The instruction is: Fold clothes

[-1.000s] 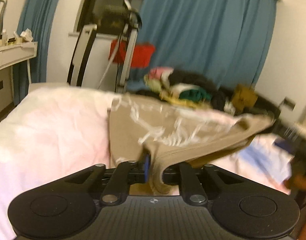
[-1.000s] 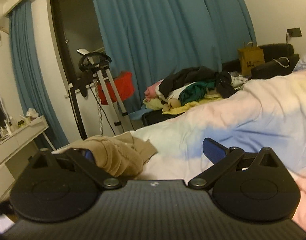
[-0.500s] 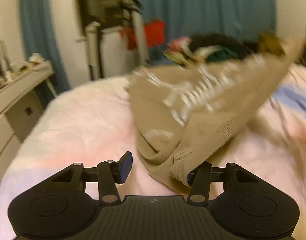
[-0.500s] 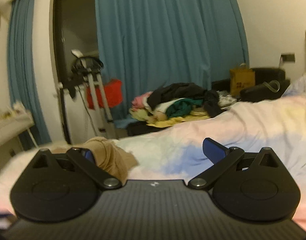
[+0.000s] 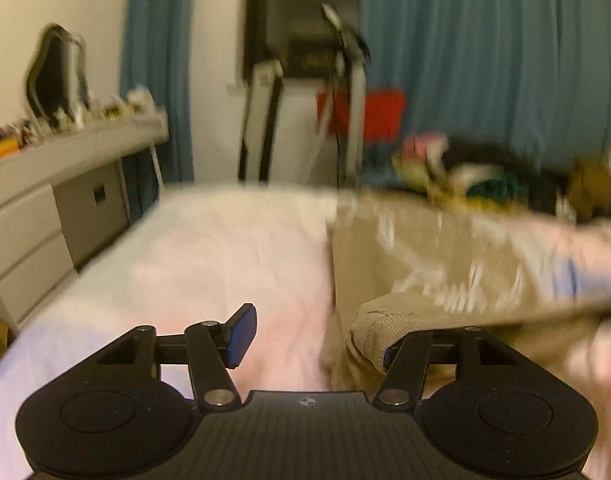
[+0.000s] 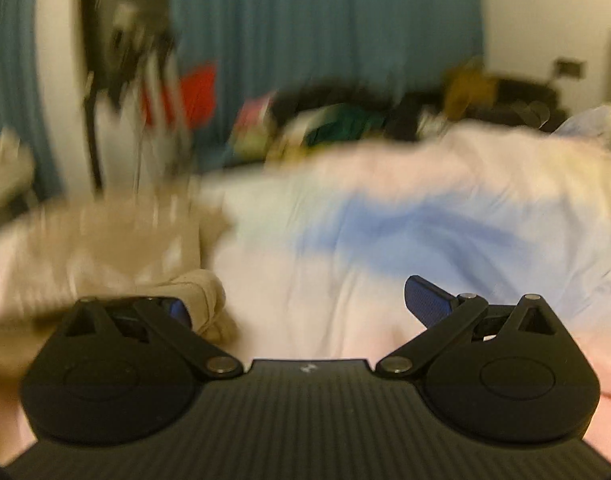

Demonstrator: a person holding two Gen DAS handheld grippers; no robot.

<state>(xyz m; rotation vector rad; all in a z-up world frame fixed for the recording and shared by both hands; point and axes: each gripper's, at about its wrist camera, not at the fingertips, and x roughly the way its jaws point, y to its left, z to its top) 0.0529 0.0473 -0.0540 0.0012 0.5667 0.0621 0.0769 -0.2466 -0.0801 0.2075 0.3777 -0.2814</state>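
Note:
A tan sweater with white print (image 5: 445, 264) lies on the pink bed cover (image 5: 209, 264), to the right in the left wrist view. My left gripper (image 5: 313, 344) is open; the sweater's ribbed hem drapes over its right finger (image 5: 409, 354), while the left blue pad (image 5: 241, 334) is bare. In the right wrist view the same sweater (image 6: 105, 248) lies at the left. My right gripper (image 6: 301, 308) is open, with a fold of sweater beside its left pad (image 6: 179, 310). Both views are blurred.
A white dresser (image 5: 57, 208) with a mirror stands left of the bed. An exercise machine (image 5: 345, 92), a red item and blue curtains (image 5: 485, 60) are behind it. A pile of mixed clothes (image 6: 329, 124) lies beyond the bed's far edge.
My left gripper opened and let go of the sweater, then swung left. The sweater dropped flat on the bed. My right gripper stayed open and shifted, with the sweater spreading at its left.

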